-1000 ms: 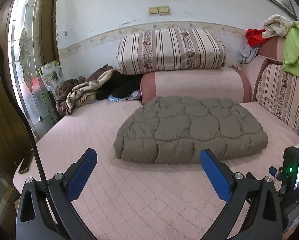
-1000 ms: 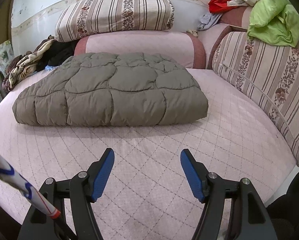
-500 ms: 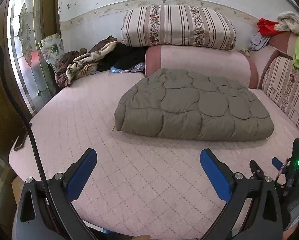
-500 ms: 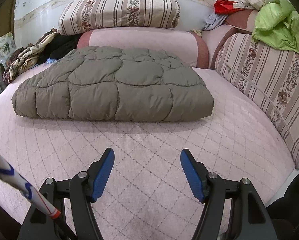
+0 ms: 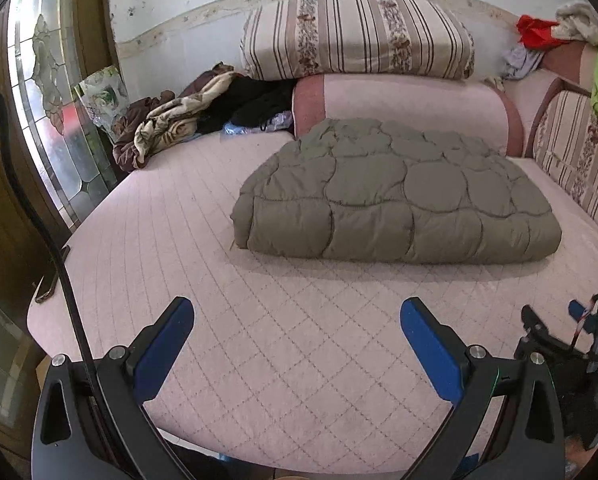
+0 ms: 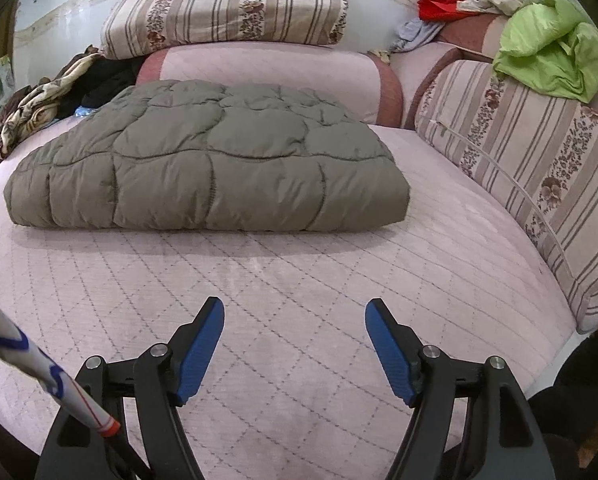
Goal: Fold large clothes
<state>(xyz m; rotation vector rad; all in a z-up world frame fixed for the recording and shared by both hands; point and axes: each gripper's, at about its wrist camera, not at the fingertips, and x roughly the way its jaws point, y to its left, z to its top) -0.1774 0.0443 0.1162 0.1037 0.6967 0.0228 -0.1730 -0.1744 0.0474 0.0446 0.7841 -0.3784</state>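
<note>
- While both tools hang above the near part of the pink quilted bed cover (image 5: 283,344), the left gripper (image 5: 297,330) and the right gripper (image 6: 295,334) each stand with jaws spread wide and nothing between the blue pads.
- Judged from the layout, folding appears complete or nearly so; any remaining step is a final check or tidy of the bundle.
- For any correction, each gripper should approach a near corner low and level, pinch all layers together, and avoid dragging the cover beneath.
- The olive padded garment (image 6: 215,160) lies mid-bed as a thick, squared, folded bundle with a rounded near edge, well apart from both grippers.
- Its puffy fill will likely spring back; firm pressing is advised.
</note>
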